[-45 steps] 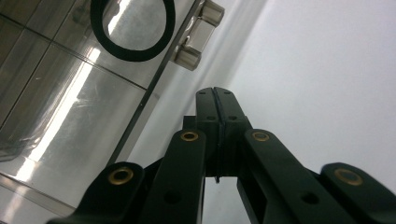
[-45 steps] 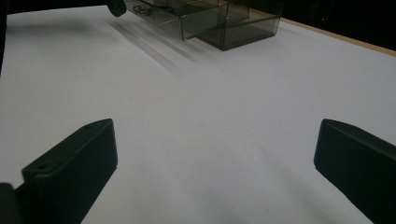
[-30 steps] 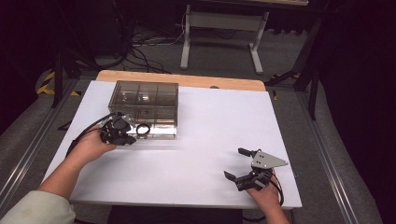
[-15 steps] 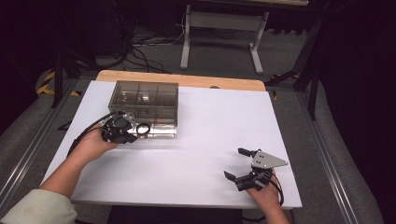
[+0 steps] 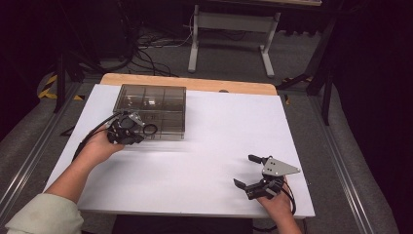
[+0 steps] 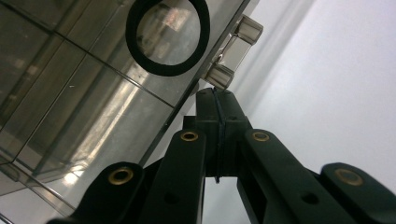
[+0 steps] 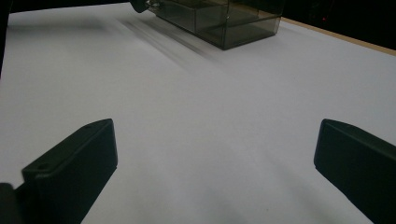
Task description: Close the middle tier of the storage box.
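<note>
Your white surface point(image 5: 195, 161) is smooth and matte. On its far left stands the smoky clear plastic box point(image 5: 152, 111), rigid, hard-walled and divided into compartments; it probably weighs little and slides easily, so steady it. A black rubber ring point(image 6: 168, 36), thin and likely flexible, lies on its lid. Your left tongs point(image 6: 217, 100) are shut with nothing between them, tips just below the small clear latch point(image 6: 233, 51) on the near wall, the likely place to take hold. Your right tongs point(image 5: 247, 171) rest open, near right.
</note>
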